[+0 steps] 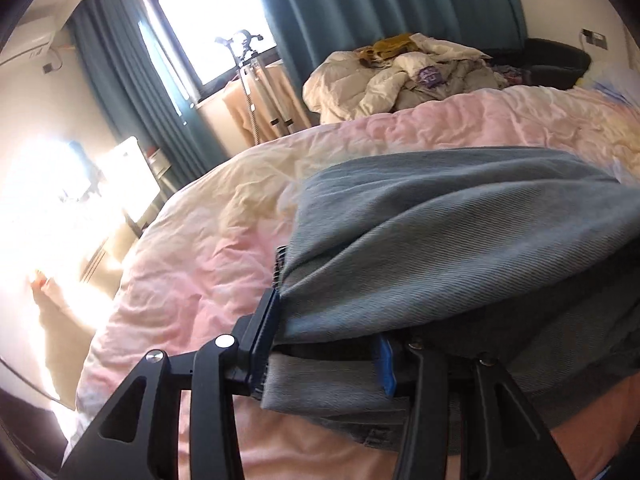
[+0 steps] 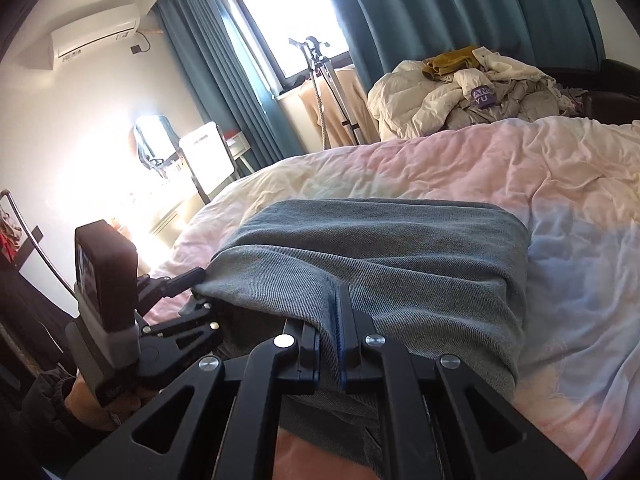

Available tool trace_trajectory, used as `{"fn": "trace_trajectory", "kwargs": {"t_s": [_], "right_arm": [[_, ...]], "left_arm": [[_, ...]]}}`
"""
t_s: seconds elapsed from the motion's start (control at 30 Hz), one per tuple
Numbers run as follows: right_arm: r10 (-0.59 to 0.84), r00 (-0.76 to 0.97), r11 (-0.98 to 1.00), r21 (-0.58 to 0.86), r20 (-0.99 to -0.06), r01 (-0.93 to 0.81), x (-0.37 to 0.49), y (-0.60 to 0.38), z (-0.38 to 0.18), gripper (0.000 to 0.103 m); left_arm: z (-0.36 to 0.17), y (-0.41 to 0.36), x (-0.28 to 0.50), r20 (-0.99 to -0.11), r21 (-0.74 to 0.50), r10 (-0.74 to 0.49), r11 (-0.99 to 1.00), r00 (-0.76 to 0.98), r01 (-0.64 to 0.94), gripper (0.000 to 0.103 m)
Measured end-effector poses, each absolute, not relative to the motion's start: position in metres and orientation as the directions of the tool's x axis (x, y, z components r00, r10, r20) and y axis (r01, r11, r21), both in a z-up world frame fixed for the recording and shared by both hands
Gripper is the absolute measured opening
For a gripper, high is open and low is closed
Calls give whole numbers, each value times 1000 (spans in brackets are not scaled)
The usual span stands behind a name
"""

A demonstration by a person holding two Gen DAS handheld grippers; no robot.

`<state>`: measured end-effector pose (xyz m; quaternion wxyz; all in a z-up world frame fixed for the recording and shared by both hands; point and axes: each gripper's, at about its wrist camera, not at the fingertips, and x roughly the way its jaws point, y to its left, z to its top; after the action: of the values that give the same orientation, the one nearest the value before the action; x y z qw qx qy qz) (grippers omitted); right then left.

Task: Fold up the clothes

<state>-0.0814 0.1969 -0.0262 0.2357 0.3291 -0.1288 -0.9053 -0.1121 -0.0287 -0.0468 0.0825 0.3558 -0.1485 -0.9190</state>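
2 grippers, both yours, clamped on the grey jeans [image 2: 380, 264]: right gripper [image 2: 331, 344] pinches a fold at the near edge, left gripper [image 1: 332, 344] has denim bunched between its fingers. Jeans lie folded on the pink bed [image 2: 460, 160]. Pile of clothes [image 2: 460, 92] sits beyond the bed.
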Motion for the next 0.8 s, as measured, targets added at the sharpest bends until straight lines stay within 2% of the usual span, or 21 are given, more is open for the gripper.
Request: {"fn": "trace_trajectory", "kwargs": {"t_s": [0.03, 0.2, 0.27, 0.37, 0.4, 0.47, 0.63, 0.67, 0.73, 0.8], "right_arm": [[-504, -671, -861, 378, -543, 341, -81, 195, -28, 5], [-392, -686, -919, 219, -613, 329, -73, 179, -40, 13], [-299, -700, -946, 104, -649, 308, -66, 171, -48, 18], [-192, -707, -974, 44, -680, 222, -60, 175, -59, 27], [-193, -704, -979, 82, -683, 188, -59, 183, -60, 30], [-199, -697, -979, 164, -688, 118, -56, 199, -62, 31], [-178, -688, -984, 135, -703, 117, -53, 194, -64, 32], [-190, -689, -982, 138, -699, 131, -53, 192, -63, 31], [-236, -730, -972, 164, -642, 170, -46, 190, -52, 21], [-277, -758, -961, 176, -591, 214, -40, 186, -41, 21]], "left_arm": [[-47, -39, -116, -641, 304, -268, -949, -719, 83, 44], [-54, -88, -124, -739, -14, -100, -986, -666, 165, 43], [-56, -96, -122, -738, -90, -56, -979, -672, 180, 42], [-58, -92, -120, -724, -132, -25, -976, -689, 174, 32], [-57, -92, -121, -720, -143, -14, -975, -694, 168, 26], [-55, -92, -121, -705, -173, 3, -970, -710, 168, 22], [-42, -107, -117, -645, -280, 58, -946, -762, 164, 12], [-37, -111, -116, -626, -301, 68, -940, -777, 160, 12], [-29, -118, -113, -590, -340, 85, -928, -803, 152, 10], [-26, -125, -115, -578, -339, 71, -927, -813, 159, 10]]}}
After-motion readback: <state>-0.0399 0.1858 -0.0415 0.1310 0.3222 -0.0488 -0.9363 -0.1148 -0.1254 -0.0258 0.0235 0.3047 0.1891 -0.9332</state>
